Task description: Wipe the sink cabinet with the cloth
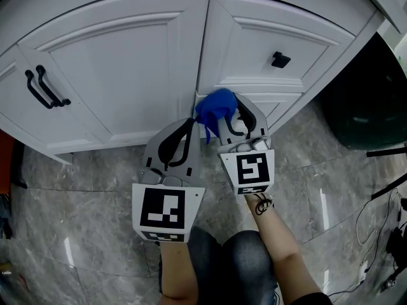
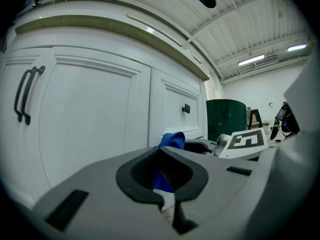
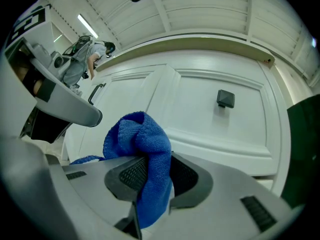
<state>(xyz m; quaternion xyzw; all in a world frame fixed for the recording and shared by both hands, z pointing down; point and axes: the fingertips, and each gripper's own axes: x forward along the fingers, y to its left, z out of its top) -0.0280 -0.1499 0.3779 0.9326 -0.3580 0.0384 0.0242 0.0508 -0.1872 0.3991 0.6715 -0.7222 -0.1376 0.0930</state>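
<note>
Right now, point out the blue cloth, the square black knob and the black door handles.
blue cloth (image 3: 144, 136), right gripper view, on its bunched upper fold.
square black knob (image 1: 280, 60), head view, on its front face.
black door handles (image 1: 52, 86), head view, middle of the right-hand bar.

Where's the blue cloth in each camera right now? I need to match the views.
Head view: blue cloth at centre, held in the right tongs.
Left gripper view: blue cloth just right of centre, below the middle.
Right gripper view: blue cloth lower centre, clamped.
Shared landmark: the black square knob, in all three.
</note>
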